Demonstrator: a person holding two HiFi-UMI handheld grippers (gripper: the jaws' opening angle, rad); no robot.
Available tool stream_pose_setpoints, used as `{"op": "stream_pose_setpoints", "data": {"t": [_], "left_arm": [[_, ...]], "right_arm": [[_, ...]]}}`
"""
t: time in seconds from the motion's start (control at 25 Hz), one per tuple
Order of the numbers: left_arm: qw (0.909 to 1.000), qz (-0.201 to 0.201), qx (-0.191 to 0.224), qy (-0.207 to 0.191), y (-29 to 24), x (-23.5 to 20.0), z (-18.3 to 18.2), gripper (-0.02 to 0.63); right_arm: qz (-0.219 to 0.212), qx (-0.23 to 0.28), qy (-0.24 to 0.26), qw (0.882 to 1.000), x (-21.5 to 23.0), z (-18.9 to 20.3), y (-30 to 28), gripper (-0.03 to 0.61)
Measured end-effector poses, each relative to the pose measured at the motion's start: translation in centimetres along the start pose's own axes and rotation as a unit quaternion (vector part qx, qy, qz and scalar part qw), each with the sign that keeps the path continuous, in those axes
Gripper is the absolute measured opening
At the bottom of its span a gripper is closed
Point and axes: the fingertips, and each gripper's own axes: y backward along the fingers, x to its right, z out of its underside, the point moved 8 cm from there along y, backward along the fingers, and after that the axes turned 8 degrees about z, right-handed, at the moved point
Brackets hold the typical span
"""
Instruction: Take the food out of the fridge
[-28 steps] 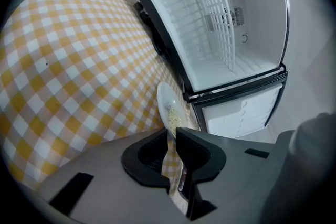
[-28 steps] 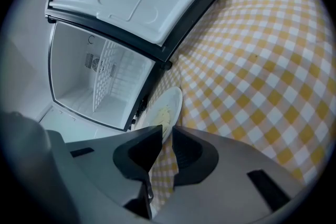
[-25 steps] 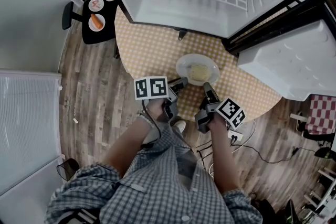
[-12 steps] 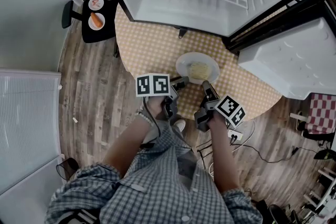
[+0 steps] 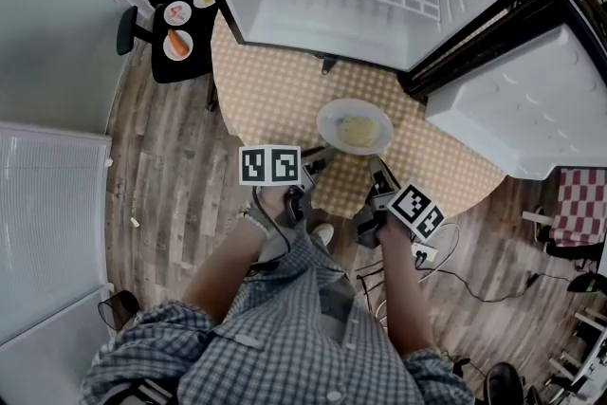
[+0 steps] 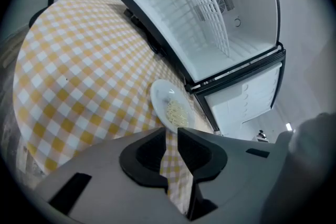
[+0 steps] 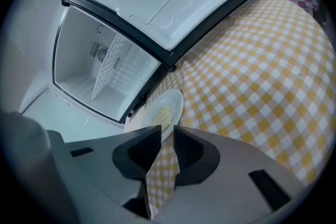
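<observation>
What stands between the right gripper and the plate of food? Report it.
Nothing visible. Only bare checked tablecloth lies between the open right gripper and the plate of food just ahead of it.

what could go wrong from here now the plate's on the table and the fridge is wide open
1. Both grippers sit close to the near rim of the white plate of pale noodles: the left gripper, its jaws closing on nothing, and the open, empty right gripper. A forward slip could shove the plate across the yellow checked tablecloth.
2. The white fridge door stands open right beside the table; a wide swing of the right arm might knock it.
</observation>
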Motion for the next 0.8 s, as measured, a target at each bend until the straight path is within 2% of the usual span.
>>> {"op": "stream_pose_setpoints", "data": {"t": [0.16,0.32,0.44,0.56,0.8], "left_arm": [[0.9985,-0.011,0.012,-0.052,0.8,1.7,-0.1,0.008],[0.9934,-0.002,0.04,-0.107,1.7,4.2,-0.5,0.006],[0.9861,-0.019,0.05,-0.157,2.5,6.2,-0.6,0.006],[0.9744,-0.024,0.065,-0.214,3.1,8.9,-0.4,0.006],[0.9368,-0.033,0.082,-0.338,4.5,13.8,0.3,0.006]], "right_arm": [[-0.005,0.022,0.038,0.999,-0.7,-0.6,1.9,0.024],[-0.026,0.039,0.083,0.995,-1.6,-1.2,3.8,0.018],[-0.03,0.06,0.131,0.989,-2.6,-1.6,5.6,0.017],[-0.027,0.097,0.194,0.976,-3.8,-2.2,8.0,0.015],[-0.034,0.155,0.304,0.939,-7.2,-3.1,12.9,0.014]]}}
